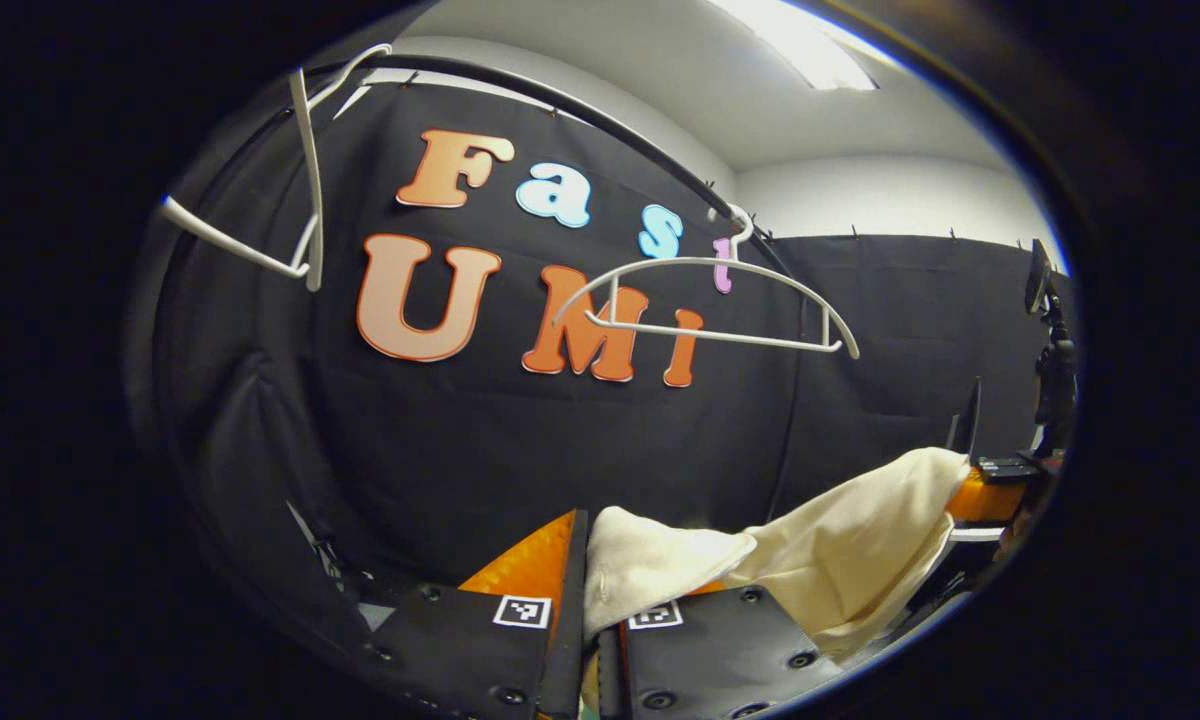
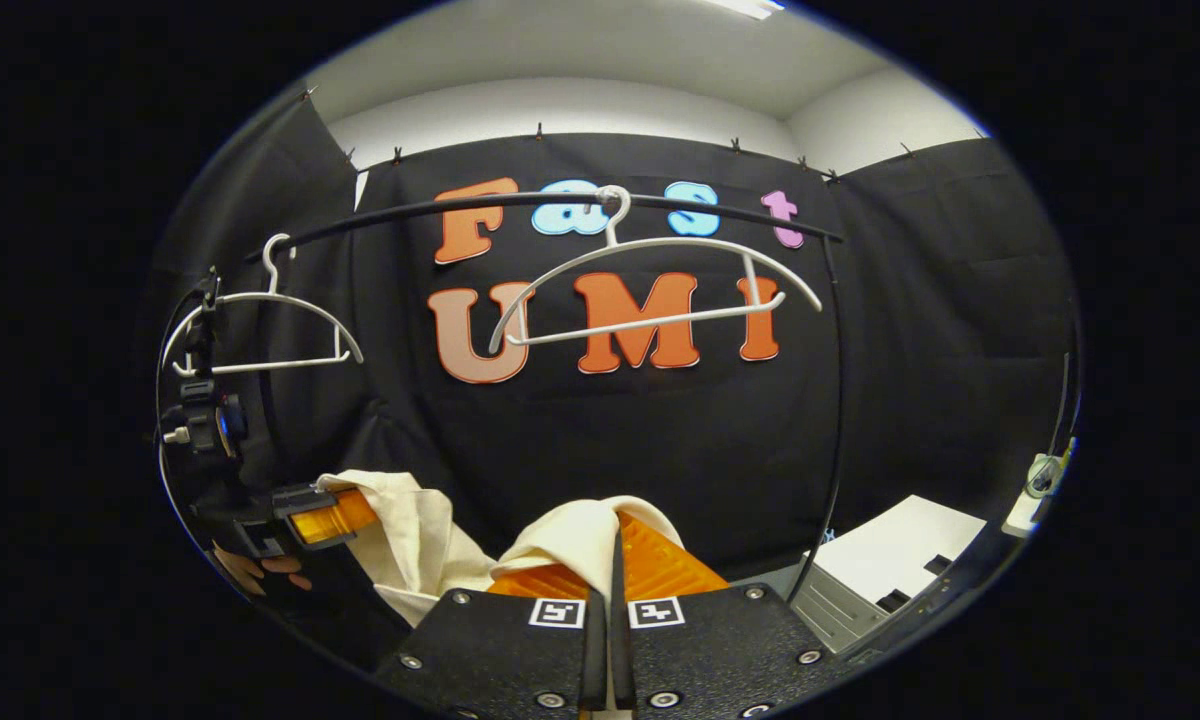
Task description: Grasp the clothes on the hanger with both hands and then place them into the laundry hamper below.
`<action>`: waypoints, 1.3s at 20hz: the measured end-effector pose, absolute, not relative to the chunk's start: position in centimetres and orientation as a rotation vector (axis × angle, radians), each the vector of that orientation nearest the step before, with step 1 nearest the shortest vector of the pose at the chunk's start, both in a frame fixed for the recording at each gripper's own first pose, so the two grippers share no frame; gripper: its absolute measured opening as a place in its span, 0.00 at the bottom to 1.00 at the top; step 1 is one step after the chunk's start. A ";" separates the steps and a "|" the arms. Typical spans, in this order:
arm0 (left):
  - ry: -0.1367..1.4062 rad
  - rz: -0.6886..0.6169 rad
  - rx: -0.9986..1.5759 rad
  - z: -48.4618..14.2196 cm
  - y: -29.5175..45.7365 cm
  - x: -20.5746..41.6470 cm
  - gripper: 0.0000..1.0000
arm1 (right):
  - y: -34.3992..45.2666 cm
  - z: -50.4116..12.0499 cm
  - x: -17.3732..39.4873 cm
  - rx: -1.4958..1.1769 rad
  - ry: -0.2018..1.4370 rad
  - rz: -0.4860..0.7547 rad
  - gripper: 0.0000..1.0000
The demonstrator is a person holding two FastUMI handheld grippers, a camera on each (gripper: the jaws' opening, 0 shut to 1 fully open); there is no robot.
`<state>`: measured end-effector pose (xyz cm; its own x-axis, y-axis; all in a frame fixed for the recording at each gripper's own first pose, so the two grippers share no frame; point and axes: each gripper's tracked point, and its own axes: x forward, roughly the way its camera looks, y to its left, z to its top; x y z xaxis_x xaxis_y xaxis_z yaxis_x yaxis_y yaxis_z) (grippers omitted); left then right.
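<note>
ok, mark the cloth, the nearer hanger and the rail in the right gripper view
cloth [image 2: 575, 540], right gripper view, fold pinched between the fingers
hanger [image 2: 650, 322], right gripper view, lower bar
rail [image 2: 380, 215], right gripper view, left stretch

The right gripper [image 2: 615, 560] pinched the cream cloth [image 2: 430, 550]; two bare hangers [image 2: 650, 290] hung on the rail [image 2: 410, 212].

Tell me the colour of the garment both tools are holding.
Plain cream, with no pattern; the garment shows best in the left gripper view.
</note>
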<state>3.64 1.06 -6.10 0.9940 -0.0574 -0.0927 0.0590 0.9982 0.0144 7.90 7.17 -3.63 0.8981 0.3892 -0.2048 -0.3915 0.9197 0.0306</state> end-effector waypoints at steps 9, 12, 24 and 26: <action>0.316 -0.092 -0.055 -14.0 0.4 3.8 0.23 | 8.3 -12.7 8.5 0.034 0.428 0.395 0.02; 0.386 -0.080 -0.052 -17.0 0.9 3.9 0.23 | 7.8 -15.8 9.1 0.060 0.508 0.363 0.02; 0.667 -0.027 -0.043 -28.3 2.3 2.6 0.22 | 7.3 -26.2 8.4 0.074 0.725 0.280 0.02; 0.717 -0.012 -0.043 -30.1 2.7 2.1 0.14 | 7.3 -28.2 8.3 0.054 0.762 0.266 0.02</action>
<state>2.08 2.68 -30.07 0.7537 -0.0259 -0.6567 -0.0039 0.9990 -0.0439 8.27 7.27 -28.19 0.6915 0.2576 -0.6749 -0.2185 0.9651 0.1445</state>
